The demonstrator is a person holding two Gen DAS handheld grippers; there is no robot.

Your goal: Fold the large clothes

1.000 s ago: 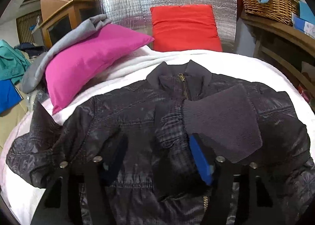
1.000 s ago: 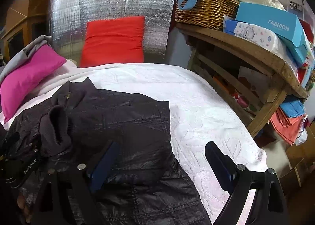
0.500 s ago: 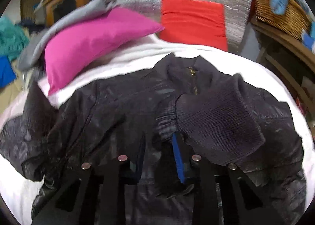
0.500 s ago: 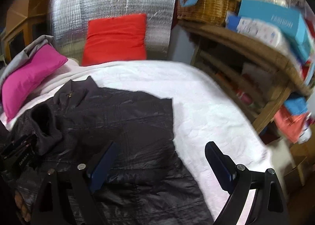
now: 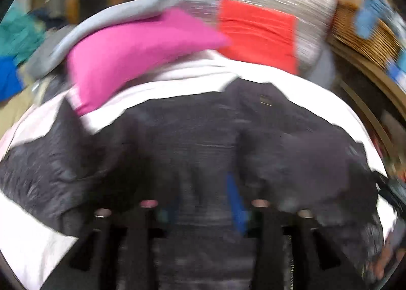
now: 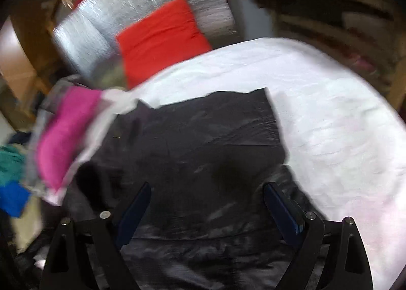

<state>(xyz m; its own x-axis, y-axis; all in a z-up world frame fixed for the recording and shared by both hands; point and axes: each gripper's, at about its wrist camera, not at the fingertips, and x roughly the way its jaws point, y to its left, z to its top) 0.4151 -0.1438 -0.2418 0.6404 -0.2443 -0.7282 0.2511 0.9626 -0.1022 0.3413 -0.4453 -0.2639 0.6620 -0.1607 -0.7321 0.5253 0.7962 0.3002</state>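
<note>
Both cameras are swinging since a second ago, and my views are blurring as I am shifting my hands over the jacket (image 5: 192,143). My left gripper (image 5: 200,203) has just been reopening after pinching in near the knit cuff (image 5: 312,160); its jaws are now standing apart above the jacket's front, and I am seeing no cloth pinched between them, so the cuff is lying free on the chest. My right gripper (image 6: 205,203) is rolling and dipping toward the jacket's right side, jaws spread wide and holding nothing, with only dark fabric lying below them.

That jacket is lying front-up on the white bedspread (image 6: 330,117), collar toward the pink pillow (image 5: 132,54) and the red pillow (image 5: 256,34), one sleeve already folded across the chest. Its other sleeve (image 5: 38,176) is spreading out to the left.

I am judging that this sleeve fold is finishing, and I am now repositioning both hands for the next fold, probably the spread sleeve or the hem.
</note>
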